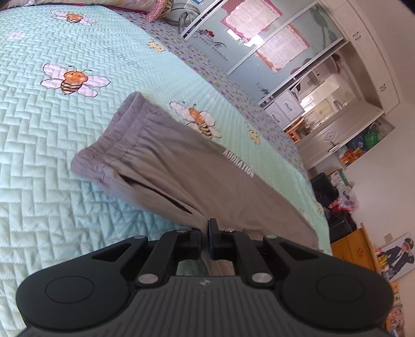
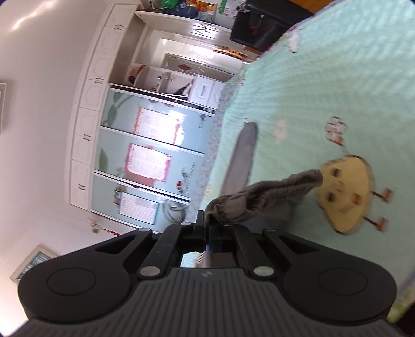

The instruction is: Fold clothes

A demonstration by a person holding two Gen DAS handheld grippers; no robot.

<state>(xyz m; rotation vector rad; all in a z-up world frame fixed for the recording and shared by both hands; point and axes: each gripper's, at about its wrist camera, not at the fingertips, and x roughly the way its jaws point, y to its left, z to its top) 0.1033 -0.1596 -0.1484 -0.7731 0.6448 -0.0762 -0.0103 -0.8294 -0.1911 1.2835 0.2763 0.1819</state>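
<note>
A pair of grey trousers with white lettering on one leg lies across a mint quilted bedspread. Its elastic waistband points toward the upper left in the left wrist view. My left gripper is shut on the fabric near the pocket edge, which rises toward the jaws. In the right wrist view my right gripper is shut on the bunched waistband of the grey trousers, lifted off the bedspread. The rest of the garment trails away behind, blurred.
Bee prints dot the quilt. A wardrobe with sliding glass doors stands past the bed's far edge. Pillows lie at the head of the bed. Boxes, bags and a yellow cabinet crowd the floor beside the bed.
</note>
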